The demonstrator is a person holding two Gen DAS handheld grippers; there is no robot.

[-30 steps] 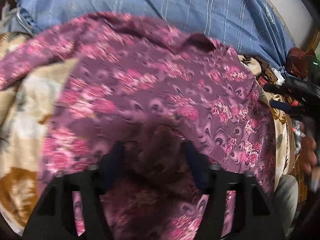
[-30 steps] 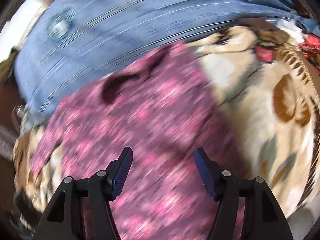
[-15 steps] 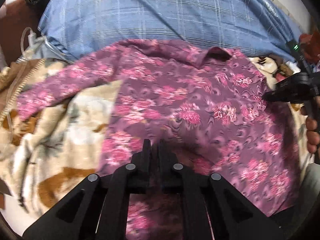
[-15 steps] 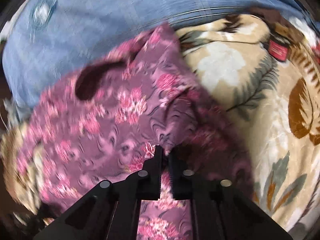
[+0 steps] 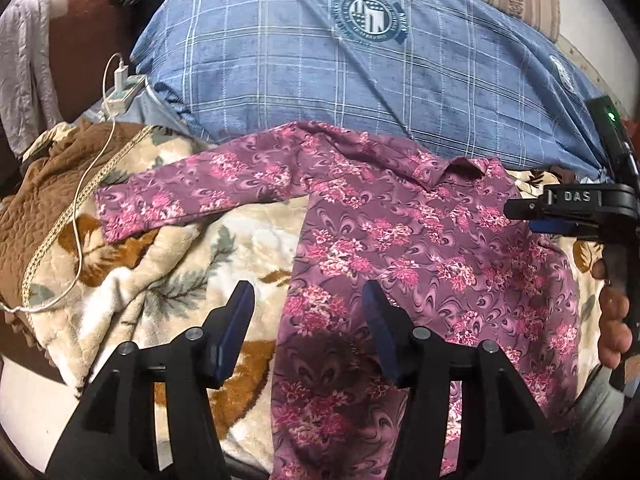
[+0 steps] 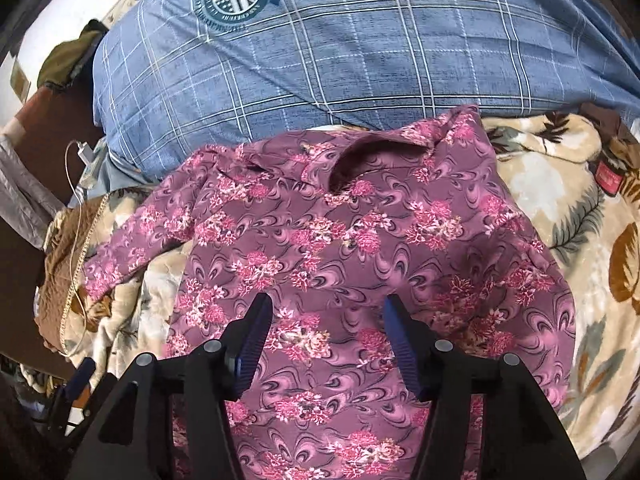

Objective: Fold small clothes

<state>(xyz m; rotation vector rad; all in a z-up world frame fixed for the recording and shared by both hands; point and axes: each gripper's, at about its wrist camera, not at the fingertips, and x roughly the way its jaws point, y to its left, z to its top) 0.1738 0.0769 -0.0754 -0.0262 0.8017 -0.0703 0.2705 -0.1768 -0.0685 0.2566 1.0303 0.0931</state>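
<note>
the left claw (image 5: 306, 310) is released, jaws spread wide and empty above the near left edge of the purple flowered shirt (image 5: 420, 248); half a second ago it was clenched on that cloth. the right claw (image 6: 326, 326) has let go the same way and hangs released over the middle of the shirt, jaws apart. so the shirt has just been laid out, which i judge to be the flattening step done, with the folding itself not yet begun. it lies collar away from the claws, one sleeve (image 5: 180, 196) stretched out to the left. under it is a cream leaf-print blanket (image 5: 160, 280); beyond it a blue checked pillow (image 5: 340, 80). a white charger cable (image 5: 86, 200) trails at the left.
</note>
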